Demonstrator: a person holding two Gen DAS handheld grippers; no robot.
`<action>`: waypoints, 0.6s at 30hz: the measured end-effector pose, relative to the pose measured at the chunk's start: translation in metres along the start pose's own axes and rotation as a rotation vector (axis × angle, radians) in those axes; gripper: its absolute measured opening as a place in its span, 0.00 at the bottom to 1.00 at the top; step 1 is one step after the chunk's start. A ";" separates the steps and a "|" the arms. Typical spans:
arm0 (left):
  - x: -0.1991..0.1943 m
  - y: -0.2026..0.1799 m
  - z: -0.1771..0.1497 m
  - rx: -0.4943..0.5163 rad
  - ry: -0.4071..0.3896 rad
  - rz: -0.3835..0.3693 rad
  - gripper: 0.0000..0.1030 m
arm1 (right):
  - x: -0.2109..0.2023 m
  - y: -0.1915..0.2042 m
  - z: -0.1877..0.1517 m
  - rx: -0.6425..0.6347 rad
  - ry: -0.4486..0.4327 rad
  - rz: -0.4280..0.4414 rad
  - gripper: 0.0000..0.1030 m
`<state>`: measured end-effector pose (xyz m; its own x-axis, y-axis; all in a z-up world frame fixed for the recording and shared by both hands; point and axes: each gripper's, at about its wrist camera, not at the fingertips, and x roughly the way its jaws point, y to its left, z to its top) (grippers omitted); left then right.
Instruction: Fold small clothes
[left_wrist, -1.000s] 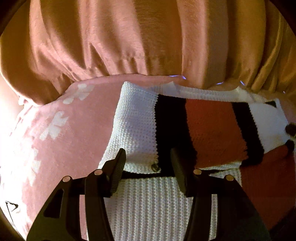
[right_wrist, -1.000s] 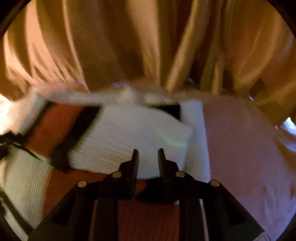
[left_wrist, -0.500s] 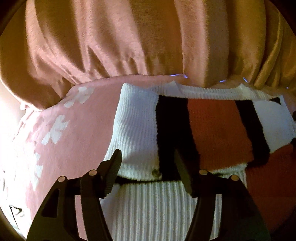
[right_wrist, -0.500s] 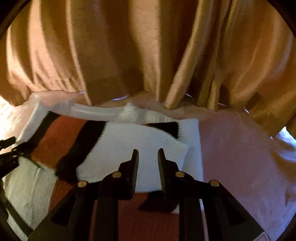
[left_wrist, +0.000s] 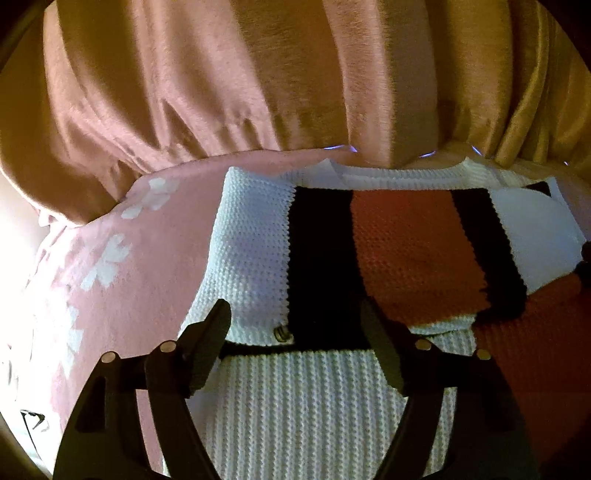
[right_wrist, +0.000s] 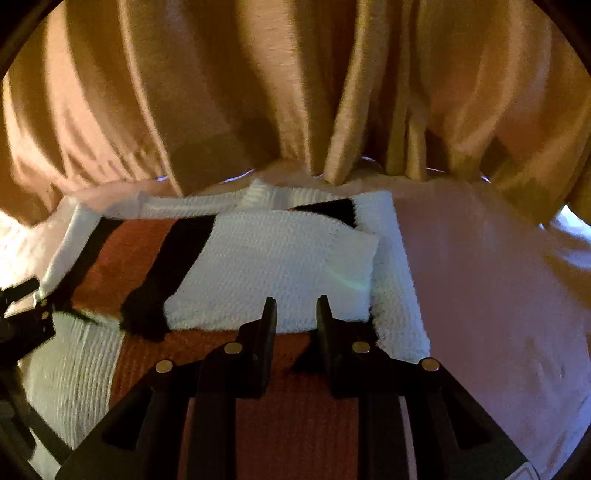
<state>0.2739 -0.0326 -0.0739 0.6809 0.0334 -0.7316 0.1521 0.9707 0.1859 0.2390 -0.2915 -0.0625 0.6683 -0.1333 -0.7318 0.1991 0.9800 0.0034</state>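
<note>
A small knitted sweater (left_wrist: 413, 254) with white, black and rust-orange blocks lies flat on a pink bed sheet (left_wrist: 155, 258). Both sleeves are folded in across its chest. My left gripper (left_wrist: 295, 328) is open and empty, just above the folded left sleeve near a small button (left_wrist: 282, 333). In the right wrist view the sweater (right_wrist: 266, 266) lies ahead, its white sleeve end folded over the body. My right gripper (right_wrist: 295, 314) hovers over the sweater's rust-orange body, its jaws a narrow gap apart with nothing between them. The left gripper's tip (right_wrist: 22, 314) shows at the far left.
Tan-orange curtains (left_wrist: 295, 81) hang along the far edge of the bed, also in the right wrist view (right_wrist: 295, 92). The pink sheet has white flower prints (left_wrist: 107, 262) to the left of the sweater. Bare sheet (right_wrist: 498, 295) lies to the right of the sweater.
The left gripper's jaws have opened a little wider. The right gripper has drawn back slightly from the folded sleeve, and its view has steadied. The sweater has not moved.
</note>
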 end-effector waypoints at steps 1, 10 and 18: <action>0.001 0.001 0.002 -0.002 -0.003 0.006 0.69 | 0.003 0.001 0.005 -0.007 0.004 -0.007 0.21; 0.036 0.010 0.014 -0.038 0.019 0.060 0.70 | 0.027 0.021 0.021 -0.078 0.010 -0.046 0.23; 0.050 0.018 0.011 -0.047 0.020 0.075 0.80 | 0.045 0.022 0.016 -0.080 0.036 -0.045 0.38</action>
<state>0.3186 -0.0165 -0.1003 0.6743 0.1113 -0.7300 0.0669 0.9753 0.2105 0.2853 -0.2787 -0.0847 0.6337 -0.1735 -0.7539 0.1695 0.9820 -0.0835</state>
